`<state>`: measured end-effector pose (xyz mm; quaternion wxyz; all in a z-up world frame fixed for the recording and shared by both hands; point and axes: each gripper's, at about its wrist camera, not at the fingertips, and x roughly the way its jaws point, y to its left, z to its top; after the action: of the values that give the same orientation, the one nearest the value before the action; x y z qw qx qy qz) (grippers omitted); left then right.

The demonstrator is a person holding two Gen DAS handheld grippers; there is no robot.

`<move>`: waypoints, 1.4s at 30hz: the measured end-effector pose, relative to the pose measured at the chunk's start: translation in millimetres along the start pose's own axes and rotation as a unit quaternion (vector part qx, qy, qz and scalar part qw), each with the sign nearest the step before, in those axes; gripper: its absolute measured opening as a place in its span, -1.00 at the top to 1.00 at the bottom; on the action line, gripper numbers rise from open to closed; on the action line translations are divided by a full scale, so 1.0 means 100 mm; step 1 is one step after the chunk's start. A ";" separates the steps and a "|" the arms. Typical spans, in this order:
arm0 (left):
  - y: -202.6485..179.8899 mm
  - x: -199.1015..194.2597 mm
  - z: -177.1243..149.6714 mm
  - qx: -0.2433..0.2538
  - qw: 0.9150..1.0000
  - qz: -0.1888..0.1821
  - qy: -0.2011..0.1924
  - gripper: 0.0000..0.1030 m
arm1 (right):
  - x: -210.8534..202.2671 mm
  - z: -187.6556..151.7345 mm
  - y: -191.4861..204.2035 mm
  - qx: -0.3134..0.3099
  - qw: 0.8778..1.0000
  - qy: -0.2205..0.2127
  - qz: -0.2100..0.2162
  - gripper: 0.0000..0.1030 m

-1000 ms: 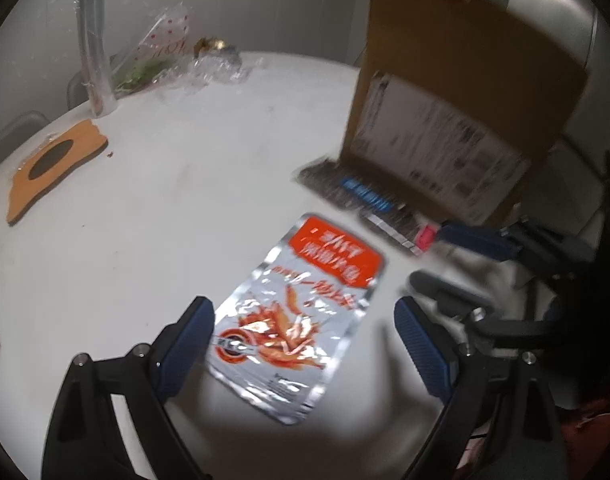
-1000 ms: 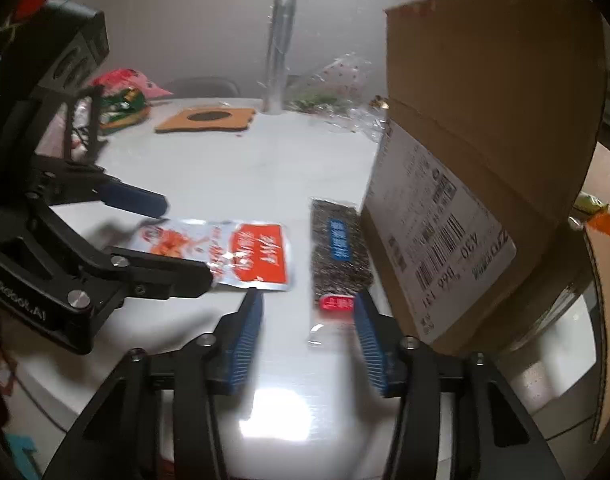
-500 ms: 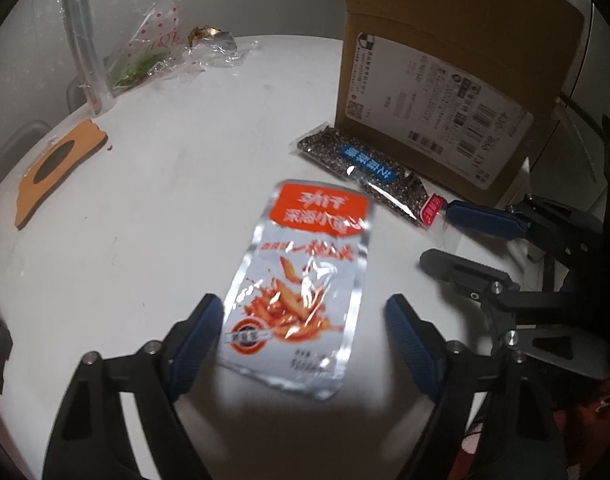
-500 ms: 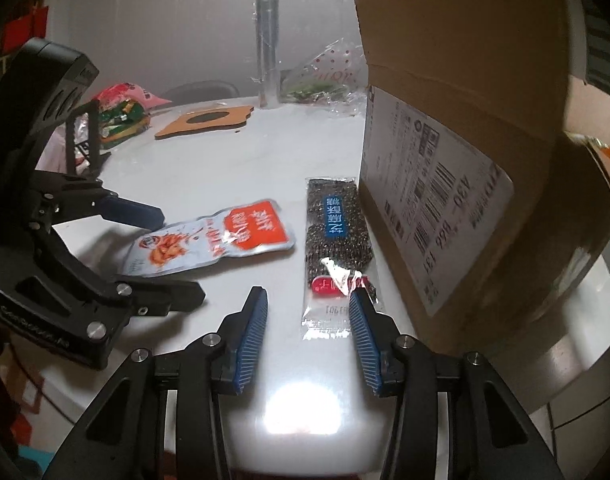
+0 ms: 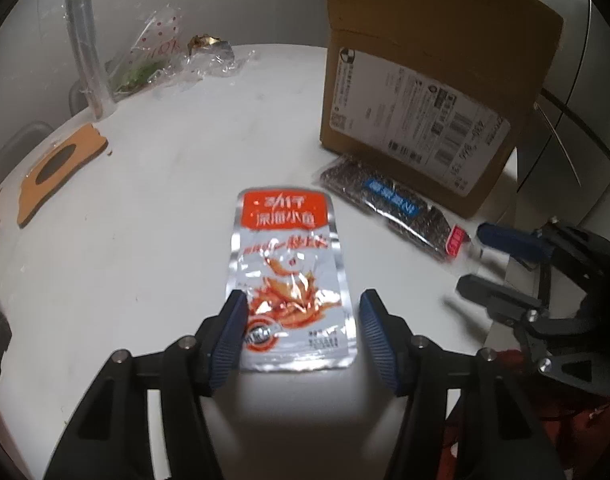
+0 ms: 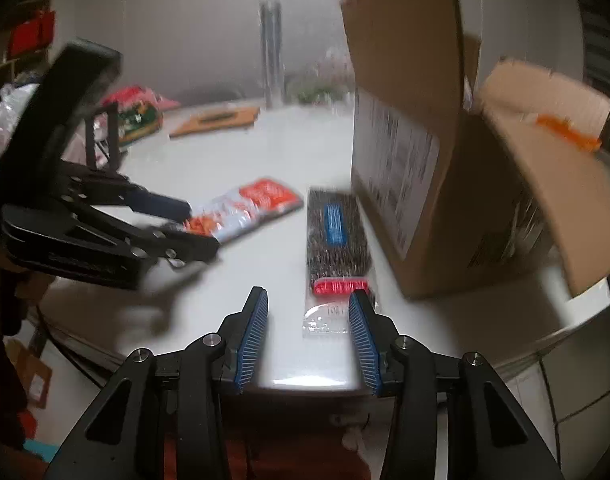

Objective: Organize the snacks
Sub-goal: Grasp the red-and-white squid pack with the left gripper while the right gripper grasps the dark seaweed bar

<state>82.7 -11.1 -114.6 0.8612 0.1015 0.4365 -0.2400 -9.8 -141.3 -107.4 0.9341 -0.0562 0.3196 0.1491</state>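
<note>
A silver and red snack pouch (image 5: 289,276) lies flat on the white table (image 5: 153,216). My left gripper (image 5: 303,312) is open, its blue pads on either side of the pouch's near end. A long dark seed packet (image 5: 389,204) with a blue label and red end lies beside an open cardboard box (image 5: 421,92). My right gripper (image 6: 308,320) is open, just at the packet's clear near end (image 6: 329,316). The pouch (image 6: 245,210) and the left gripper (image 6: 177,224) also show in the right wrist view, which is blurred.
A brown cork mat (image 5: 57,168), a clear tube (image 5: 85,48) and crumpled plastic bags (image 5: 161,60) sit at the table's far side. More snack bags (image 6: 137,112) lie at the far left. The table's edge (image 6: 313,384) is right under my right gripper.
My left gripper has moved forward and narrowed around the pouch's near end. My right gripper has moved up to the seed packet's near end. The box flap now shows on the right.
</note>
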 end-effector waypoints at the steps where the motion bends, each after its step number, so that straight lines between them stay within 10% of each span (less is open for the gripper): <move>1: 0.01 0.01 0.02 -0.002 1.000 0.004 -0.001 -0.19 | -0.03 0.02 0.03 -0.009 1.000 -0.016 -0.013 0.24; 13: 0.08 0.18 0.10 -0.018 1.000 0.018 0.004 -0.27 | 0.27 0.08 -0.03 0.007 0.999 -0.010 -0.045 0.11; 30: 0.32 -0.11 -0.27 -0.064 0.996 0.064 -0.015 -0.27 | 0.22 0.02 0.14 -0.023 0.999 -0.001 0.029 0.23; 34: 0.32 -0.12 -0.30 -0.073 0.995 0.071 -0.022 -0.27 | 0.26 0.05 0.12 -0.022 0.999 0.000 0.024 -0.23; 42: 0.33 -0.08 -0.27 -0.094 0.991 0.081 -0.040 -0.27 | 0.51 0.21 0.11 -0.034 0.999 0.004 0.036 -0.21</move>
<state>76.6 30.2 -125.7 0.9001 0.0456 0.4129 -0.1312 37.0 -114.3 -122.5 0.9242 -0.0774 0.3200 0.1933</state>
